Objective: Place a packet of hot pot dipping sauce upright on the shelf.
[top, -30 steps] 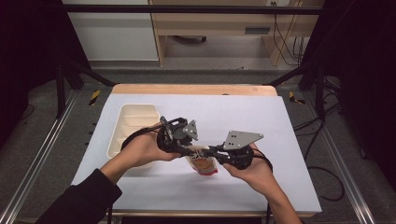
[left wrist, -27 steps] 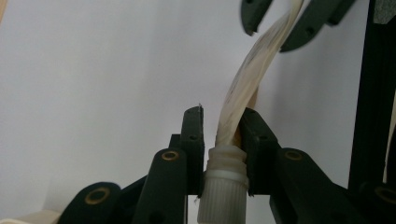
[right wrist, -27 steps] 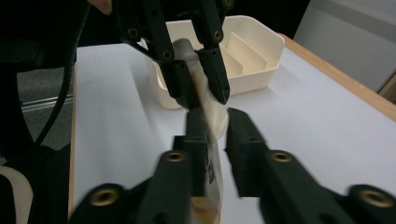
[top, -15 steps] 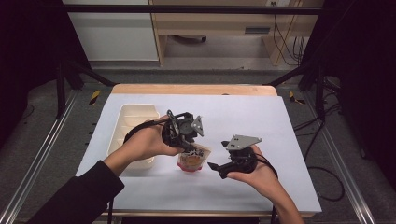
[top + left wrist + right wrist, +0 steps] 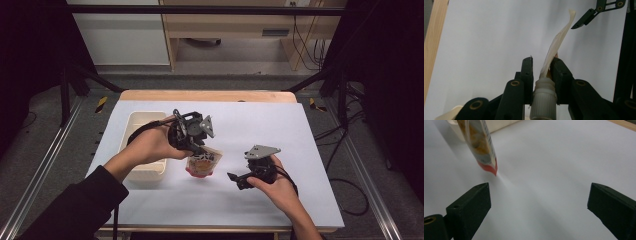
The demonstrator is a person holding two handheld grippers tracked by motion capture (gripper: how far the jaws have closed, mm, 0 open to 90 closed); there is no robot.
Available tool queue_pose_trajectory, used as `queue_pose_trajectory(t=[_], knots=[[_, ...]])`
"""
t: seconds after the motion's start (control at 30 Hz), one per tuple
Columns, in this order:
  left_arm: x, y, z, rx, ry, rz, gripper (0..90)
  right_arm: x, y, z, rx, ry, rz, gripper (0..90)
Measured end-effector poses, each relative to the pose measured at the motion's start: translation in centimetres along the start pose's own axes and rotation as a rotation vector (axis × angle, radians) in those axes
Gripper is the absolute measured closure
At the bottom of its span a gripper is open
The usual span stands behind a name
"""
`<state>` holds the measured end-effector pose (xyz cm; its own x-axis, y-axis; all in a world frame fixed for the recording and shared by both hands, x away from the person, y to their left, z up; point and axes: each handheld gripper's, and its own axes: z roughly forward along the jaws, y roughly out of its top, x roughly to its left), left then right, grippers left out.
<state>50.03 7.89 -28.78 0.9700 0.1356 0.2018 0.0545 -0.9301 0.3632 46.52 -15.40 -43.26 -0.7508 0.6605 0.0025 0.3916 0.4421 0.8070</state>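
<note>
A spouted pouch (image 5: 202, 163) with a red bottom and a printed front hangs a little above the white table. My left gripper (image 5: 196, 145) is shut on its top by the white screw cap (image 5: 543, 100); the pouch (image 5: 556, 45) runs edge-on away from the jaws. In the right gripper view the pouch (image 5: 479, 146) hangs at the upper left with its red lower edge just off the surface. My right gripper (image 5: 237, 180) is open and holds nothing, to the right of the pouch and low over the table. One of its fingertips (image 5: 584, 21) shows at the top right of the left gripper view.
A cream rectangular bin (image 5: 141, 131) stands on the left side of the table, behind my left hand. The table top (image 5: 280, 130) is white with a wooden far edge (image 5: 210, 95). Metal frame rails and cables run along both sides on the floor.
My right gripper let go of the pouch, opened and drew back to the right. My left gripper lifted the pouch off the table and turned it upright, moving slightly left.
</note>
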Motion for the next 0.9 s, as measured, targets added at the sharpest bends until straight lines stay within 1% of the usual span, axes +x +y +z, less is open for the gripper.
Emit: queue_pose_trajectory(t=[0.17, 0.2, 0.27, 0.3, 0.4, 0.43, 0.5, 0.53, 0.57, 0.6, 0.7, 0.73, 0.77, 0.8, 0.83, 0.87, 0.9], knots=[[0.2, -0.2, -0.7, 0.012, 0.008, -0.005, 73.1, 0.4, -0.3, 0.1, 0.012, -0.003, -0.010, 5.4], [0.4, -0.2, -1.0, 0.017, 0.014, 0.006, 73.1, 0.6, -0.4, 0.2, 0.022, -0.015, -0.018, 5.4], [0.5, -0.4, -1.9, 0.015, 0.031, 0.000, 73.1, 0.5, -0.4, 0.2, 0.034, -0.037, -0.027, 5.5], [0.5, -0.4, -1.9, 0.015, 0.031, 0.000, 73.1, 0.5, -0.4, 0.2, 0.034, -0.037, -0.027, 5.5], [0.6, -0.6, -3.0, 0.012, 0.042, -0.011, 73.1, 0.4, -0.4, 0.1, 0.028, -0.059, -0.012, 5.5], [0.7, -0.8, -3.6, 0.015, 0.053, -0.013, 73.1, 0.4, -0.4, 0.1, 0.025, -0.063, -0.008, 5.5], [0.8, -0.9, -4.0, 0.014, 0.057, -0.015, 73.1, 0.3, -0.4, 0.0, 0.025, -0.068, -0.004, 5.5], [1.0, -1.1, -4.6, 0.010, 0.064, -0.021, 73.1, 0.2, -0.5, 0.0, 0.017, -0.078, 0.005, 5.4], [1.0, -1.1, -4.6, 0.010, 0.064, -0.021, 73.1, 0.1, -0.5, -0.1, 0.017, -0.081, 0.005, 5.4], [1.2, -1.3, -5.2, 0.006, 0.069, -0.029, 73.0, 0.0, -0.6, -0.1, 0.020, -0.086, 0.012, 5.4], [1.4, -1.6, -5.7, 0.008, 0.074, -0.030, 73.1, -0.2, -0.7, -0.1, 0.019, -0.088, 0.014, 5.3], [1.6, -2.0, -6.1, 0.015, 0.079, -0.033, 73.1, -0.3, -0.9, 0.0, 0.024, -0.095, 0.019, 5.3], [1.6, -2.0, -6.1, 0.015, 0.079, -0.033, 73.1, -0.3, -0.9, 0.0, 0.027, -0.098, 0.023, 5.3], [1.8, -2.3, -6.6, 0.015, 0.089, -0.038, 73.1, -0.4, -1.0, 0.0, 0.031, -0.099, 0.023, 5.3], [1.8, -2.3, -6.6, 0.015, 0.089, -0.038, 73.1, -0.4, -1.0, 0.1, 0.036, -0.099, 0.022, 5.3], [2.0, -2.8, -6.9, 0.009, 0.103, -0.059, 73.1, -0.4, -1.0, 0.1, 0.037, -0.103, 0.020, 5.2], [2.0, -2.8, -6.9, 0.009, 0.103, -0.059, 73.1, -0.4, -1.0, 0.1, 0.037, -0.103, 0.020, 5.2]])
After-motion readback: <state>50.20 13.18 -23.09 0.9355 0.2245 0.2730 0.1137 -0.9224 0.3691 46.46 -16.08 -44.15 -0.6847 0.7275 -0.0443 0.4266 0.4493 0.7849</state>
